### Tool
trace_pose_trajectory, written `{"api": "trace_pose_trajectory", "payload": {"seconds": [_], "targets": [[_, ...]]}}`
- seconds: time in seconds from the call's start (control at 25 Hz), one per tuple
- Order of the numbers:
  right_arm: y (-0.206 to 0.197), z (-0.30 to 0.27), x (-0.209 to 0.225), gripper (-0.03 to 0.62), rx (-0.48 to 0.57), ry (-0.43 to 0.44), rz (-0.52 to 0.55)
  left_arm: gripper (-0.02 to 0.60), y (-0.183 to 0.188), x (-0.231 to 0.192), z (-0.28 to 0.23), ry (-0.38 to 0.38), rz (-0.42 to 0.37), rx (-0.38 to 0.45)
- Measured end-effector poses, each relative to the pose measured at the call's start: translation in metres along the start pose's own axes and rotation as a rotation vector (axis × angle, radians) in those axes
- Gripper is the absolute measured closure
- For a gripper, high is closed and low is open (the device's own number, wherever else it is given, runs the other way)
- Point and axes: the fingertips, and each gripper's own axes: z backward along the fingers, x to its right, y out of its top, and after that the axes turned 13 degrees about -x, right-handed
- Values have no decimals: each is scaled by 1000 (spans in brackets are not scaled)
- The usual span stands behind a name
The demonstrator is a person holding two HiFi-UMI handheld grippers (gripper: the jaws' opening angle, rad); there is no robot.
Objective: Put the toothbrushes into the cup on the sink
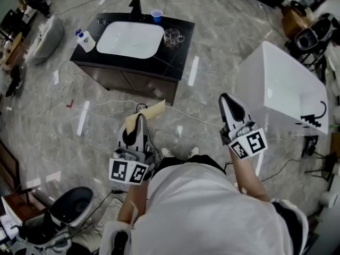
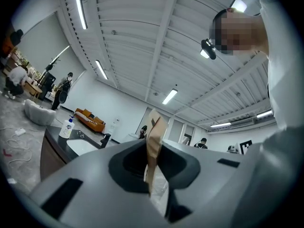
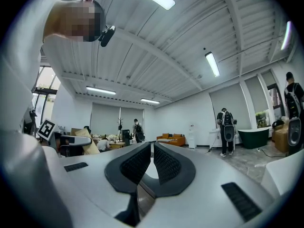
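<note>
The sink (image 1: pixel 130 40) was seen far off at 12 o'clock, with a blue cup (image 1: pixel 156 16) on its back edge. The left gripper (image 1: pixel 139 120) was clamped on a brown paper packet (image 1: pixel 152 111), presumably of toothbrushes. The right gripper (image 1: pixel 227 102) was held closed, with nothing between its jaws. The thin brown paper packet could be lost from the pinch if it was swung on the way.

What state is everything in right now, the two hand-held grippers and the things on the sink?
Left hand-held gripper: shut on a tan packet.
Tan packet: clamped edge-on, sticking out past the jaws.
Right hand-held gripper: shut, nothing in it.
Blue cup: upright on the counter behind the basin.
Glass mug: upright, right of the basin.
Soap bottle: upright at the counter's left end.
Basin: nothing in it.
</note>
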Motion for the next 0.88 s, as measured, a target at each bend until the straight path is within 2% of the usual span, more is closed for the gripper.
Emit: {"api": "trace_pose_trajectory", "payload": {"seconds": [0.24, 0.56, 0.88], "targets": [[-1, 1, -17, 548, -15, -43, 54, 549, 1, -17, 4, -14, 14, 11], [1, -9, -12, 548, -2, -46, 44, 549, -4, -11, -8, -48, 19, -14], [5, -44, 14, 548, 16, 29, 30, 549, 5, -21, -31, 25, -21, 13]]}}
